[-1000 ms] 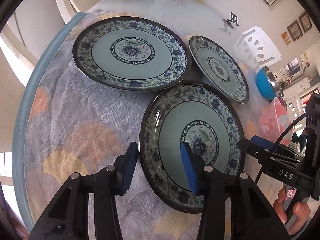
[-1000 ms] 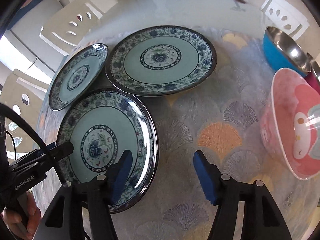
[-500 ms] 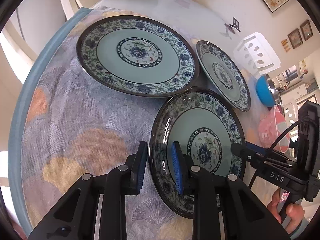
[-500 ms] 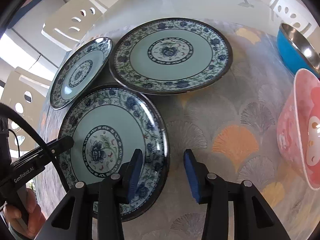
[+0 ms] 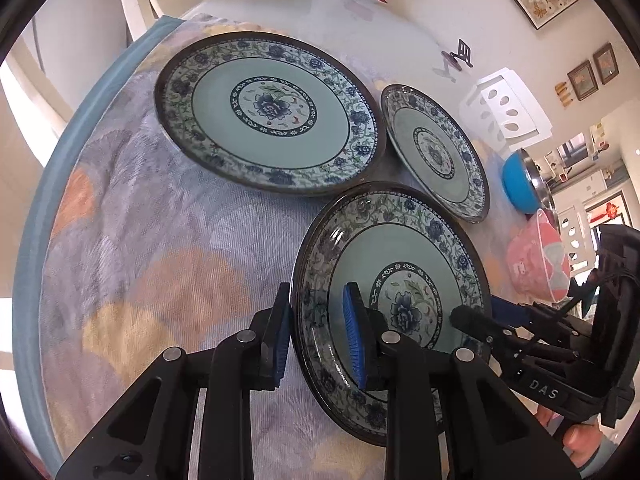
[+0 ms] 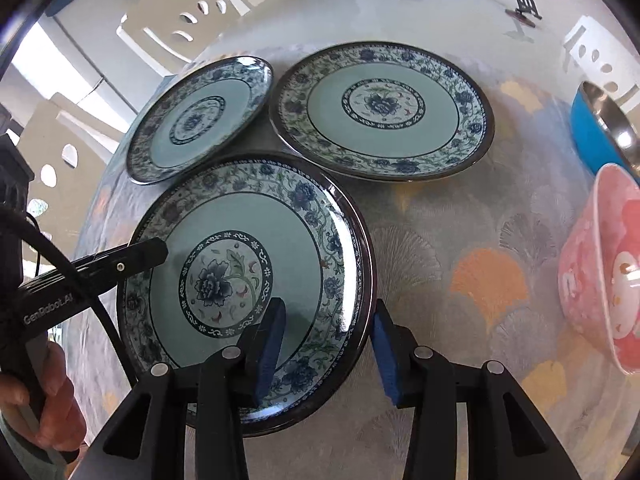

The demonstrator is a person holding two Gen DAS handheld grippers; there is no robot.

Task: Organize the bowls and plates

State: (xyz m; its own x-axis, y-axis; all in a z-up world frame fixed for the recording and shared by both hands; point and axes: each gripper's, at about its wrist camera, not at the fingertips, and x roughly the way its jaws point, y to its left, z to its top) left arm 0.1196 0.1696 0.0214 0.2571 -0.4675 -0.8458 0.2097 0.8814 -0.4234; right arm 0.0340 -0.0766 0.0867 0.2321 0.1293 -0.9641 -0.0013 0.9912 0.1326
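Three blue-and-green floral plates lie on the tabletop (image 6: 460, 408), which is covered by a fan-patterned cloth: a large plate (image 5: 268, 112) at the far side, a small plate (image 5: 434, 152) just beside it, and a near plate (image 6: 244, 280) closest to both cameras, its rim by the other two. Two bowls stand off to the side, a pink bowl (image 6: 600, 272) with a cartoon face and a blue bowl (image 6: 596, 128) with a shiny metal inside. The left gripper (image 5: 320, 336) straddles the near plate's rim, one blue pad outside and one over the plate's well, with gaps showing on both sides, so not clamped. The right gripper (image 6: 328, 348) straddles the opposite rim the same way, pads apart. In the left wrist view the right gripper reads "DAS"; in the right wrist view the left one reads "GenRobot.AI".
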